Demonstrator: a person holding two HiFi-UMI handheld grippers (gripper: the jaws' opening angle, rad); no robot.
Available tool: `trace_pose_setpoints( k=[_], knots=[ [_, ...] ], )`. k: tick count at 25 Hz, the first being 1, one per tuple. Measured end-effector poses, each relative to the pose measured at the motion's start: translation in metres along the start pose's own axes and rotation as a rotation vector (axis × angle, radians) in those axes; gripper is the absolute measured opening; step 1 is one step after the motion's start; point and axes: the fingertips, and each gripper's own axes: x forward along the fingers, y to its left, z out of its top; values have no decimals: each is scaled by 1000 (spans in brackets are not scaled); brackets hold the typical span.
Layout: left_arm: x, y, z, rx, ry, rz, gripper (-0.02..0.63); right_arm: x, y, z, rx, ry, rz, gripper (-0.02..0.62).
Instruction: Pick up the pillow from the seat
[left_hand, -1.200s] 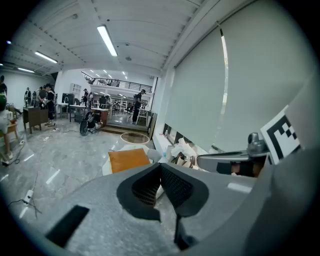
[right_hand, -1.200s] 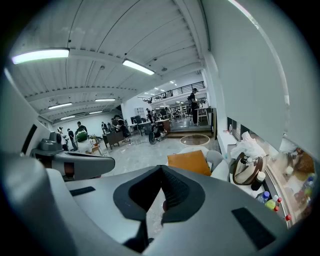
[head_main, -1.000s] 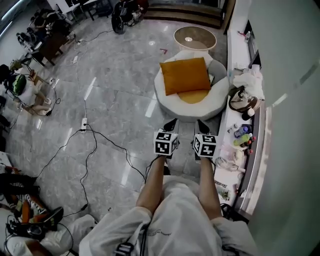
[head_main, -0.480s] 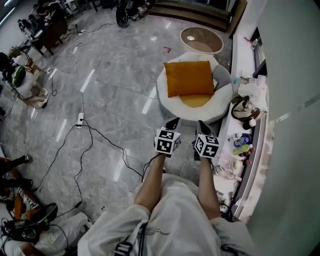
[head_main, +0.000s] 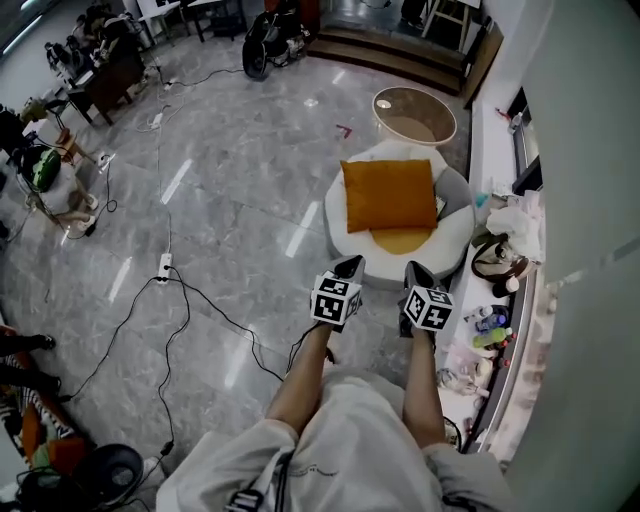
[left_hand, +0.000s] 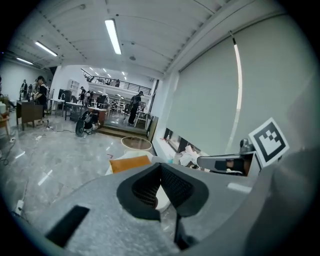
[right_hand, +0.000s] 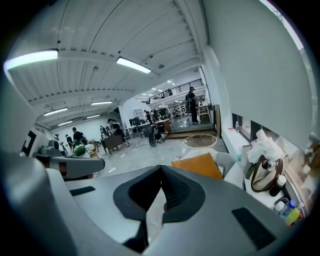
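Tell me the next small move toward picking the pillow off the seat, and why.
Probably bring both grippers forward toward the orange pillow and open their jaws. In the head view the left gripper and right gripper hang short of the white seat, touching nothing, and each gripper view shows its jaws shut and empty.

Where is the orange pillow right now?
In the head view, the orange pillow lies on the round white seat, right of centre, with a small round table just beyond it.
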Motion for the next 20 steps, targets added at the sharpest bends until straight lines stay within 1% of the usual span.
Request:
trace_pose_setpoints(
  k=[2,5,7,9,12,16,20],
  knots=[
    [2,17,4,-6,-6,-1,9,15,5,7,0,-6,-8,8],
    [-3,41,9,-42,-36,6,9,34,21,8,-4,5,-4,8],
    [-9,54,10,-69,-47,6,9,43,34,3,-29,33,0,8],
    [-13,64,7,-78,-33,3,9,52,46,-2,-63,60,-3,8],
    [-15,71,1,-86,-17,-11,9,62,55,-12,-87,93,-17,8],
    [-15,76,2,-100,-26,-24,9,70,59,-19,-94,121,-22,8],
    [-18,82,4,-129,-42,-18,9,75,51,-17,-69,123,-30,8]
  ],
)
